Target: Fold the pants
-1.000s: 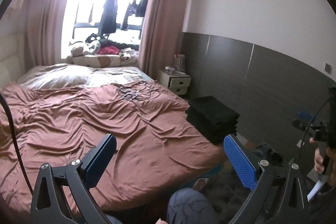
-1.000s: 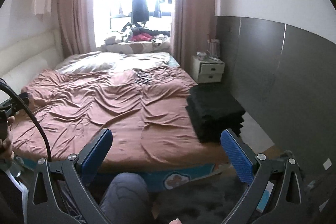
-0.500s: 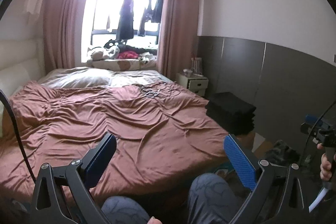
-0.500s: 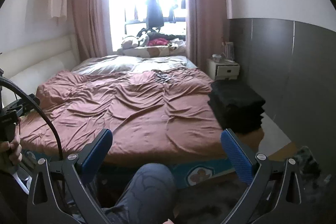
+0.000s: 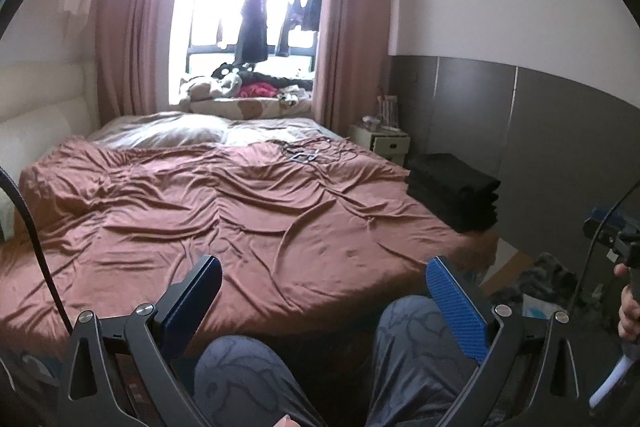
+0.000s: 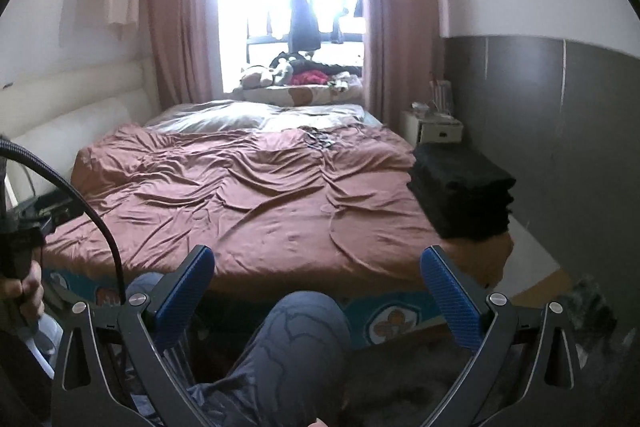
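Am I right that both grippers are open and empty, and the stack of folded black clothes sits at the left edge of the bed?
Not quite: the stack of folded black clothes sits at the bed's right edge, as the right wrist view shows. Both the left gripper and right gripper are indeed open and empty.

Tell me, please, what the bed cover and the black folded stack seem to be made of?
Bed cover: probably a thin, smooth woven fabric with a slight sheen; it lies in fine soft creases. Black folded stack: seemingly thicker matte cloth, fuzzy-looking, in bulky layers; exact fibre cannot be told.
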A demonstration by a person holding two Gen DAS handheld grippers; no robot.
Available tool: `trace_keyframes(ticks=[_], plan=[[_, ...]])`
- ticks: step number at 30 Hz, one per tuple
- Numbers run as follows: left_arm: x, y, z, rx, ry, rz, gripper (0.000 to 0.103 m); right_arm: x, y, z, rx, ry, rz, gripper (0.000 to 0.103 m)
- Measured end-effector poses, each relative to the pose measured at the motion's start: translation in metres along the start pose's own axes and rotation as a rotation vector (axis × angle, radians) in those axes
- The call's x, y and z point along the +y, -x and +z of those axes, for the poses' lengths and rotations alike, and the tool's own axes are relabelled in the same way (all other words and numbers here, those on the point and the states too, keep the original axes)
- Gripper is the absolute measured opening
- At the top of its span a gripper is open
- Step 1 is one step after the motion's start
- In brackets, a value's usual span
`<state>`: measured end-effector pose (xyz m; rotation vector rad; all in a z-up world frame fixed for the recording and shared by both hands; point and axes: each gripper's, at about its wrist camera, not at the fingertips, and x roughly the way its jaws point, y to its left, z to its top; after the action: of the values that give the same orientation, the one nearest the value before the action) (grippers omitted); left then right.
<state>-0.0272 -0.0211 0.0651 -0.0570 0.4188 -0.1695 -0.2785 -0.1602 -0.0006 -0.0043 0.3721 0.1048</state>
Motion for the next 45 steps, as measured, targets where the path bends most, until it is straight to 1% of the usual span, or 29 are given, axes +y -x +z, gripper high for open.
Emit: trace_keyframes(ticks=[4,7,18,28,30,34,37,39,45], plan=[[-0.001,-0.007,-0.007,0.021,0.006,-0.003,0.103,-0.001,-0.008,-0.008,0.026,-0.043,0.009,0.103],[-0.002,-0.008,-0.009,0.026,0.021,-0.008,0.103,0.005,-0.008,-0.009,0.03,-0.041,0.001,0.103],[-0.008,-0.007,-0.012,0.028,0.009,-0.006,0.103,0.021,-0.004,-0.011,0.046,-0.041,-0.014,0.103],[-0.001,-0.003,-0.013,0.024,0.034,0.003,0.103,0.03,-0.01,-0.012,0.067,-0.036,-0.027,0.103],[0.001,-0.002,-0.013,0.022,0.04,0.013,0.103,0.029,-0.011,-0.012,0.071,-0.05,-0.01,0.103],[0.002,-0.001,-0.014,0.024,0.045,0.017,0.103,0.03,-0.011,-0.013,0.074,-0.035,-0.036,0.103],[0.002,0.001,-0.014,0.017,0.045,0.021,0.103,0.032,-0.009,-0.012,0.079,-0.024,-0.026,0.103],[0.002,0.002,-0.013,0.013,0.048,0.018,0.103,0.032,-0.007,-0.011,0.074,-0.02,-0.037,0.103],[0.002,0.003,-0.015,0.013,0.048,0.016,0.103,0.031,-0.006,-0.011,0.079,-0.021,-0.036,0.103]])
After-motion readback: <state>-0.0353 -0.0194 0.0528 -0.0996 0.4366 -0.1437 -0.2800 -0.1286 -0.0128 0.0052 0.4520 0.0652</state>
